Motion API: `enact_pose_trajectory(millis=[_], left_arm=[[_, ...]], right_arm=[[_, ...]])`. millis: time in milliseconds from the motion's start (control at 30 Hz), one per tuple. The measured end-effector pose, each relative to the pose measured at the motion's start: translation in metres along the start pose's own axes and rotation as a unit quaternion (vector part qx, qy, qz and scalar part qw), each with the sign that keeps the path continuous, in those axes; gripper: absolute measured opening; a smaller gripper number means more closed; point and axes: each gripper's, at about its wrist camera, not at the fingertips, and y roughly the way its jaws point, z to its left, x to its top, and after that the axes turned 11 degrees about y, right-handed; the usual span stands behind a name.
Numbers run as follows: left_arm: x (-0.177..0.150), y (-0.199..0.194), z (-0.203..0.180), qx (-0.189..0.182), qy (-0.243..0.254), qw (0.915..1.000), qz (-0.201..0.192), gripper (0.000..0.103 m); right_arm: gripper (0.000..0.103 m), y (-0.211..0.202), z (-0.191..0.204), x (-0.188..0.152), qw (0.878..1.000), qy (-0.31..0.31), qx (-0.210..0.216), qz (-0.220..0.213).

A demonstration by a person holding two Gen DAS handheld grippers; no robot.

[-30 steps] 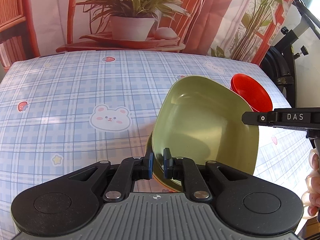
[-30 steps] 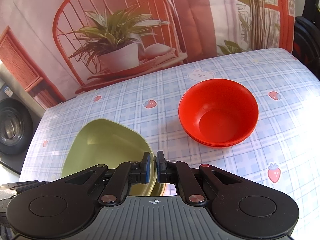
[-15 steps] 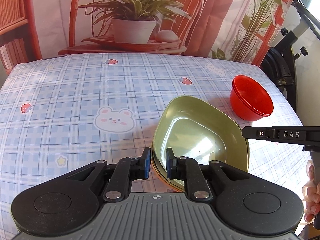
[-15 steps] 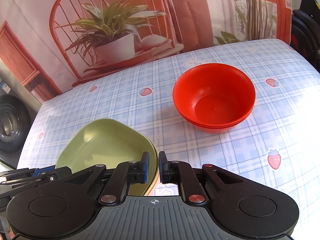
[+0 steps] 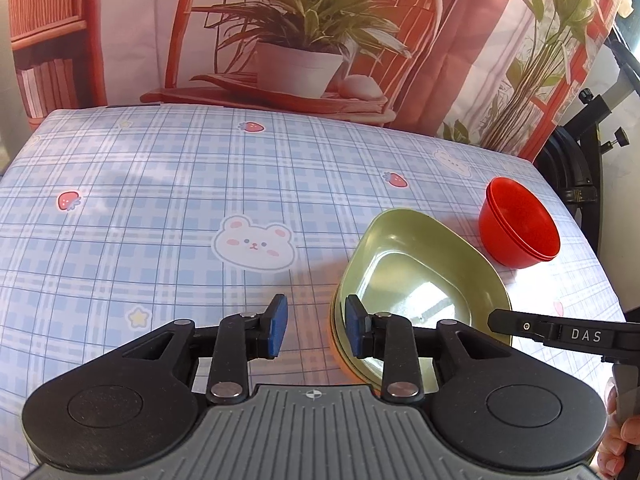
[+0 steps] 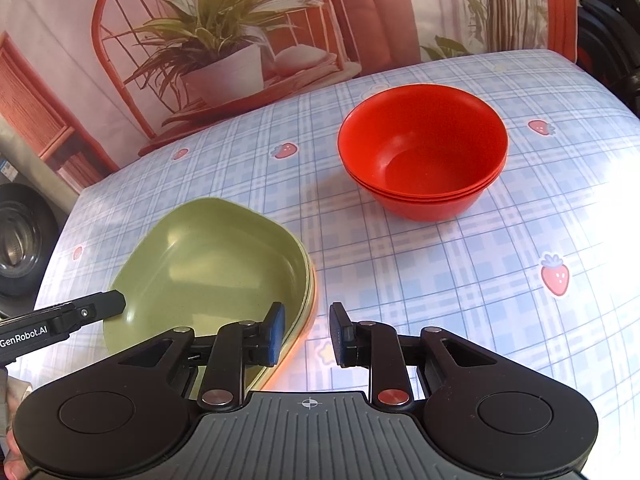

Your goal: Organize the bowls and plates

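Now both grippers have just been opening, and the green plate [image 5: 420, 280] sits down flat on top of other plates on the checked tablecloth [image 5: 160, 208]. The left gripper [image 5: 316, 330] has its jaws a little way apart, and the near left rim of the plate is between them, but the pads do not press it. The right gripper [image 6: 307, 334] is the same, a small gap, with the plate's right rim between its jaws and nothing squeezed. So the plate lies just in front of both grippers, in the middle between them. It looks like light, hard plastic, smooth and shiny, so it may slip if pinched softly. It would not bend and likely would not break from a small bump. The best spot to grab is the thin rim, one side for each gripper. The stack of red bowls [image 6: 422, 152] stands farther out, ahead of the right gripper and off to the right of the left one, well apart from the plates. Ahead and to the left of the left gripper the cloth is wide and bare, good room to move. The table's right edge drops off just past the bowls, so be careful there. To back away, I think each gripper should lift up and out so it does not knock the rim.
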Motion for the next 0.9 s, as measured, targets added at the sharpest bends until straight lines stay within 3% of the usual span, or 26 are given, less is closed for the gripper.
enact_pose_trajectory(millis=[133,533,633,767,900], left_arm=[[-0.001,0.002,0.007,-0.010,-0.014,0.9998,0.000,0.037],[0.001,0.014,0.005,-0.002,-0.010,0.9997,0.023,0.041],[0.006,0.010,0.000,0.001,-0.002,0.9999,0.017,0.039],[0.023,-0.004,-0.014,0.000,0.028,0.9995,-0.017,0.039],[0.050,-0.007,-0.034,-0.009,0.037,0.9982,-0.045,0.039]], right_arm=[[0.031,-0.001,-0.006,-0.001,1.000,0.010,0.001,-0.002],[0.033,-0.006,-0.016,-0.002,0.999,0.027,0.030,-0.011],[0.032,-0.013,-0.016,0.002,0.997,0.033,0.063,-0.021],[0.032,-0.033,-0.020,0.014,0.993,0.017,0.082,-0.078],[0.032,-0.051,-0.021,0.023,0.980,-0.076,0.053,-0.175]])
